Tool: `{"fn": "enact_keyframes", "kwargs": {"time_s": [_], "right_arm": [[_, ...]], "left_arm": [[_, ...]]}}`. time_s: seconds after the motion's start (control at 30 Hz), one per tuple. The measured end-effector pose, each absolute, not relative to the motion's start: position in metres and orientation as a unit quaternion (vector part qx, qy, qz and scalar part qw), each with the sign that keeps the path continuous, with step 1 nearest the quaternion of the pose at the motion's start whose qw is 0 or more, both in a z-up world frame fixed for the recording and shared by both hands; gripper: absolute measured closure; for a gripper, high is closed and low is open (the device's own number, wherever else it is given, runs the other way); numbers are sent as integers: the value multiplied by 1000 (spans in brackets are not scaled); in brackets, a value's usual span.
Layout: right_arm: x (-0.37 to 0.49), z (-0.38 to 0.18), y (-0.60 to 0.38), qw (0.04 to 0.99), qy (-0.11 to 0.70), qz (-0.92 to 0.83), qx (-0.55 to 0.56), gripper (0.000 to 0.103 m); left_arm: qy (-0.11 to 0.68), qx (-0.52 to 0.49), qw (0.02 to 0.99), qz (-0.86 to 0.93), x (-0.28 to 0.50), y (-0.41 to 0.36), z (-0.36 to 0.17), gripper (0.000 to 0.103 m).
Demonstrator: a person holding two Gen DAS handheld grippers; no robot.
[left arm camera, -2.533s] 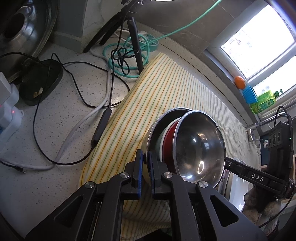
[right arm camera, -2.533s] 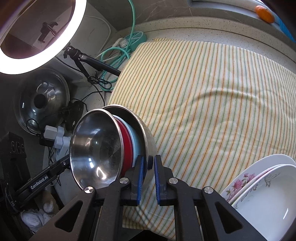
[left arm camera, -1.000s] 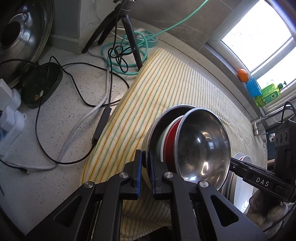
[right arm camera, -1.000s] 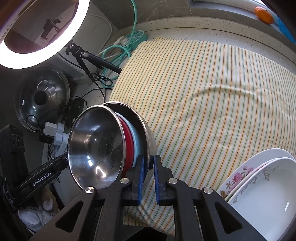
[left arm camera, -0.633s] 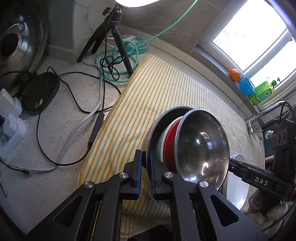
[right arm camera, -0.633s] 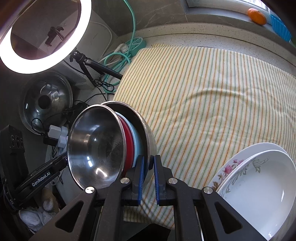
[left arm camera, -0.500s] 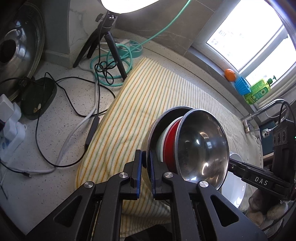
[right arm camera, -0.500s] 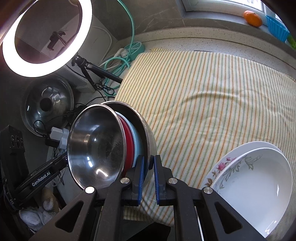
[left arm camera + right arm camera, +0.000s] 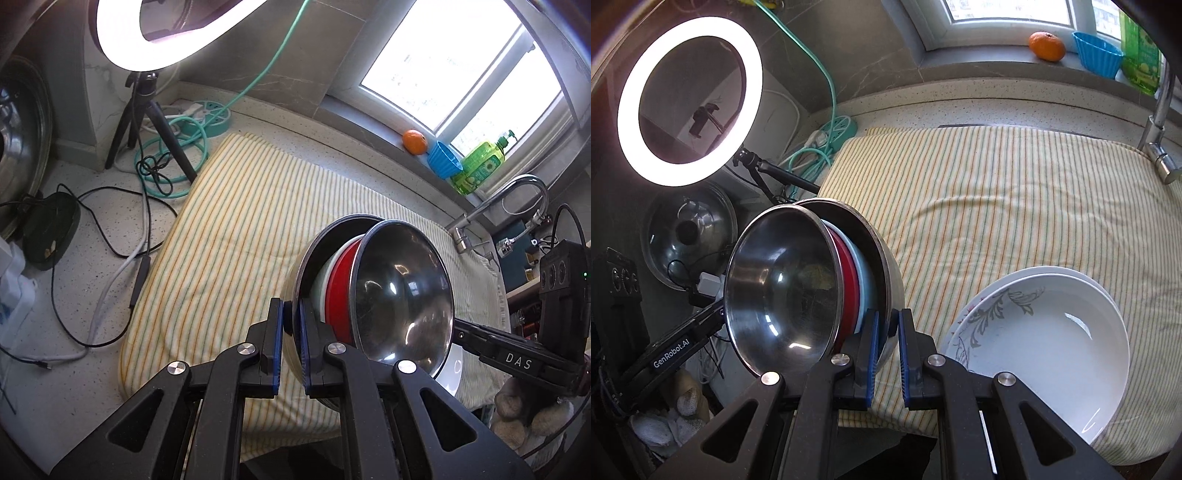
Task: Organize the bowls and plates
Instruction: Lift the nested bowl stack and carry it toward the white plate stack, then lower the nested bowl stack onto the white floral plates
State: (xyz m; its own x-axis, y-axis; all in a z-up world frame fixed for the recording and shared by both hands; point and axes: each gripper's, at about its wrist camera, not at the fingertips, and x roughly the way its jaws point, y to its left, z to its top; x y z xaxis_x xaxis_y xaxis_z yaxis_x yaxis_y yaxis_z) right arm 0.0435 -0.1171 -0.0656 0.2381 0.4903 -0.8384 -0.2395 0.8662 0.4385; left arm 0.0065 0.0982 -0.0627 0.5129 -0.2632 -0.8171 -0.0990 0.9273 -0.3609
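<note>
Two handheld grippers hold one nested stack of bowls by opposite rim edges, above a striped cloth.

The left gripper and the right gripper are each closed to a narrow slot on the rim of the large outer stainless-steel bowl, which carries a pale bowl, a red bowl and a shiny inner steel bowl. The stack hangs in the air, tipped on its side, over the front edge of the yellow striped cloth on the speckled counter. Two stacked white floral plates lie near the cloth's front right corner. The steel is probably stiff, light and slippery; the loose inner bowls could slide out while tilted, so rim grips on both sides seem wise, levelling before lowering.
</note>
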Motion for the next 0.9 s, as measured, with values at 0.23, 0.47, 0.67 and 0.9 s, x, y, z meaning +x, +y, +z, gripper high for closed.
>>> {"fn": "enact_keyframes", "kwargs": {"time_s": [0.23,0.47,0.67,0.9], "right_arm": [[34,-59,-151,787,565,212,125,94],[24,-56,-192,796,561,182,141,94],[16,-56,-224,801,558,156,153,94],[9,-62,-254,801,561,129,166,94]], "left_arm": [[490,-170,852,-77,9,68,-56,96],[496,-149,848,-113,15,35,-54,96],[504,-133,841,-141,21,5,-56,96],[517,-117,832,-166,26,-22,-61,96]]}}
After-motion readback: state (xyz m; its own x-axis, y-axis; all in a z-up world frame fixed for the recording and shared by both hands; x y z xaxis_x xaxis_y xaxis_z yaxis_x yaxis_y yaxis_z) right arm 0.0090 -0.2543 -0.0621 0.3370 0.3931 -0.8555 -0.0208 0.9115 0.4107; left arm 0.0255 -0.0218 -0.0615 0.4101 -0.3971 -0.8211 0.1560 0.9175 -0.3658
